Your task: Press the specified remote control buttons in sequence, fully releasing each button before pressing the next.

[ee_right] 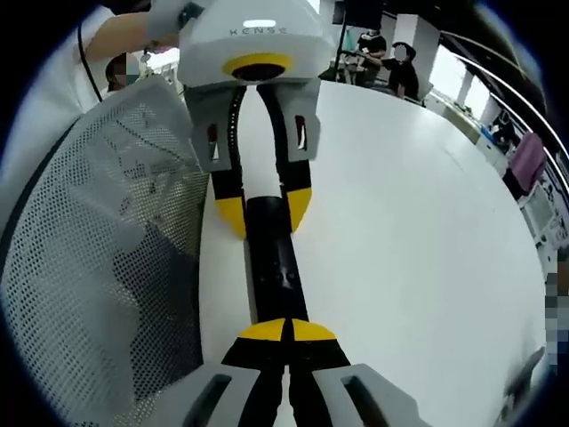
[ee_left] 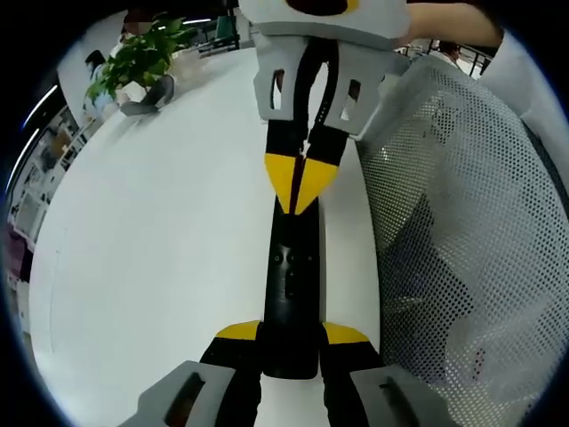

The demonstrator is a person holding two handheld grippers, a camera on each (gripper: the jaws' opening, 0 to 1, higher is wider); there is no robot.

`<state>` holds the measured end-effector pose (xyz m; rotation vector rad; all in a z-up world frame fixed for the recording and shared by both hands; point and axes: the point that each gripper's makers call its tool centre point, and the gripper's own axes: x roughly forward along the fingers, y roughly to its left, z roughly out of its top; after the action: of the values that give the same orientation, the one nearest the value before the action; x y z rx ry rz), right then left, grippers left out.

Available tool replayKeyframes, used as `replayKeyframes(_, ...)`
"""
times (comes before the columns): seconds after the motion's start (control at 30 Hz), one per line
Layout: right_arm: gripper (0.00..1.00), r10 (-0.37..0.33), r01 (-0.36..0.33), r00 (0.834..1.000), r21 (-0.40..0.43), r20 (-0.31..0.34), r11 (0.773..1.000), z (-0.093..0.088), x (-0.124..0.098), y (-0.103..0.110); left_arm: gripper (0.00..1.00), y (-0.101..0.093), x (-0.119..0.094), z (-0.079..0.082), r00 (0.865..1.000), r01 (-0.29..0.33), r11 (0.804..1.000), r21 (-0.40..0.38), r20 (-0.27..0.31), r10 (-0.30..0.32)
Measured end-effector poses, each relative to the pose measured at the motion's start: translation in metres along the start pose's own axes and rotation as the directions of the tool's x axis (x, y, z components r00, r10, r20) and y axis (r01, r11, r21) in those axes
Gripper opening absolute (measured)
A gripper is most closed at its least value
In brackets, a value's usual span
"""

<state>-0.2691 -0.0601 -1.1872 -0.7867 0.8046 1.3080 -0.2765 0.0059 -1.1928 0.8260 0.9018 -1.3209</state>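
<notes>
A broad white tabletop (ee_left: 160, 267) takes up most of the left gripper view, curving away toward the upper left of the frame. In the right gripper view the same white surface spreads across the centre and right. A white mesh basket (ee_left: 462, 240) with small round perforations stands on the tabletop along the right side of the left gripper view; it appears on the left side of the right gripper view. Something dark and something pale lie inside it, too blurred through the mesh to identify.

At the upper left of the left gripper view, a leafy green potted plant (ee_left: 142, 58) sits at the far edge of the tabletop, with shelving beyond it at the left edge. In the right gripper view, people (ee_right: 391, 62) stand at the upper right in an office-like room with bright windows.

A long, slim black remote control (ee_left: 293, 294) lies flat on the tabletop just beside the basket. Its long axis runs straight up the middle of both views, from one gripper to the other.

The left gripper (ee_left: 292, 342) rises from the bottom of its own view, its yellow-tipped jaws pinching the near end of the remote from both sides. The right gripper (ee_left: 300, 182) comes down from the top of that view, its yellow tips pressed together, their point on the remote's far end.
</notes>
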Motion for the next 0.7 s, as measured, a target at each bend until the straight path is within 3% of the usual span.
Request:
replayKeyframes(0.13, 0.00, -0.014, 0.012, 0.999, -0.076, -0.033, 0.997, 0.0014, 0.0011, 0.0012, 0.24, 0.0001, 0.0000, -0.0003, 1.000, 0.001, 1.000, 0.003, -0.004, -0.001)
replayKeyframes(0.27, 0.00, -0.011, 0.008, 0.999, -0.078, -0.043, 0.997, 0.0025, 0.0010, 0.0006, 0.24, 0.0003, -0.0001, -0.0005, 1.000, 0.002, 1.000, 0.009, -0.007, -0.002)
replayKeyframes(0.37, 0.00, -0.014, 0.014, 1.000, -0.009, -0.022, 1.000, 0.0039, 0.0018, -0.0006, 0.24, 0.0006, -0.0001, -0.0007, 1.000, 0.003, 1.000, 0.010, -0.007, -0.003)
replayKeyframes(0.57, 0.00, -0.035, 0.035, 0.999, 0.024, 0.002, 0.999, 0.0044, 0.0014, -0.0007, 0.24, 0.0009, -0.0001, -0.0012, 1.000, 0.003, 1.000, 0.014, -0.012, -0.002)
replayKeyframes(0.7, 0.00, -0.047, 0.038, 0.997, 0.133, 0.064, 0.990, 0.0063, -0.0003, -0.0013, 0.24, 0.0009, -0.0005, -0.0014, 1.000, 0.002, 1.000, 0.009, -0.006, -0.002)
